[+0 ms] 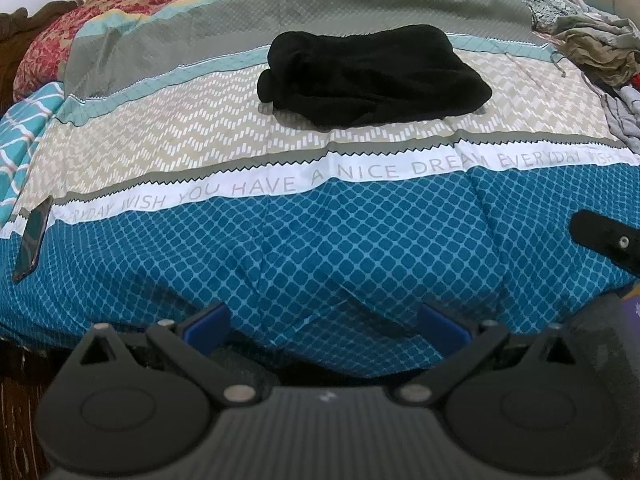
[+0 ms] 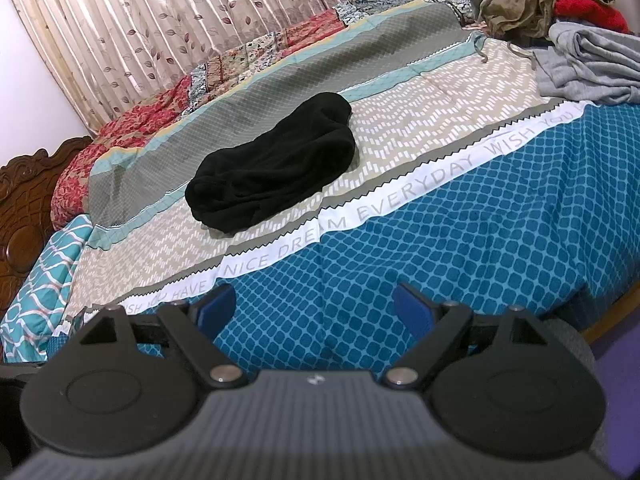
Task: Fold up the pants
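Black pants [image 1: 372, 76] lie folded into a compact bundle on the patterned bedspread [image 1: 280, 240], over its grey and beige bands. They also show in the right wrist view [image 2: 272, 172]. My left gripper [image 1: 324, 320] is open and empty, low over the blue part of the bedspread near the bed's front edge, well short of the pants. My right gripper [image 2: 316, 308] is open and empty too, over the blue part and apart from the pants. Part of the right gripper [image 1: 604, 240] shows at the right edge of the left wrist view.
A pile of grey, olive and red clothes [image 2: 572, 32] lies at the bed's right side. A dark phone [image 1: 34, 240] lies at the left on the bedspread. A carved wooden headboard [image 2: 24, 216] and a curtain [image 2: 160, 32] stand beyond.
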Available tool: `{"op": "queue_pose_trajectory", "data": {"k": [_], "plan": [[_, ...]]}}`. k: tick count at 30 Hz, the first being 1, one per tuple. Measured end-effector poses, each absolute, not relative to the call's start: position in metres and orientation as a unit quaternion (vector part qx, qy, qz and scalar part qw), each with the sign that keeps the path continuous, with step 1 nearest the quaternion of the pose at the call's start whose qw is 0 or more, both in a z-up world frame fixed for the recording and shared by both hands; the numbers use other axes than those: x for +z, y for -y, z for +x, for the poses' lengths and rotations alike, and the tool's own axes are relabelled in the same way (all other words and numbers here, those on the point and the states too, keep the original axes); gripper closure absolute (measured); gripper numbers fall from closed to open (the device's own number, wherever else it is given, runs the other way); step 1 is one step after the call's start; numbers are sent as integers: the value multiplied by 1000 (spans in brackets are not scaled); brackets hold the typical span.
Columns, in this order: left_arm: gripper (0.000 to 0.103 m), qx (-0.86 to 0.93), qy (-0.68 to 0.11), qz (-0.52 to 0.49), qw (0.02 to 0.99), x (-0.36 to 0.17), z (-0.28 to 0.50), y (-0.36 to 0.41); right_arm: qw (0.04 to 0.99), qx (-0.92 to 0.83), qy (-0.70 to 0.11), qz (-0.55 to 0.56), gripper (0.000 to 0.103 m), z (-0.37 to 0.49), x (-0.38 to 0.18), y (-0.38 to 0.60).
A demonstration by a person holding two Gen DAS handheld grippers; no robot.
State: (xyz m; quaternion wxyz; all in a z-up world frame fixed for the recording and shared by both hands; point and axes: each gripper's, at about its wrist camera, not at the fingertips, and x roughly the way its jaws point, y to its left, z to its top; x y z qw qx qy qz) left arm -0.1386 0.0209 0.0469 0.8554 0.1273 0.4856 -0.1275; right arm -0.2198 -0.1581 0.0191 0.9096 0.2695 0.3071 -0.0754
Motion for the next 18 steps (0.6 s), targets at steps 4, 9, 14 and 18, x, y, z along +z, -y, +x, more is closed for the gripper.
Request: {"op": "queue_pose_trajectory", "data": {"k": [4,9,14,18], "plan": [[0,-125,-494,124,851,43,-136,-23,909,-75,-309,270,15,-220,18,157],[0,-123,-504,121,847,39,-134,-24,907,-78,-310,273,15,-220,17,158],[0,-120,-512,120,842,34,-132,-26,906,-78,-311,275,15,-219,17,158],[0,-118,-520,116,838,31,-129,-28,906,-79,-312,276,14,-219,17,158]]}}
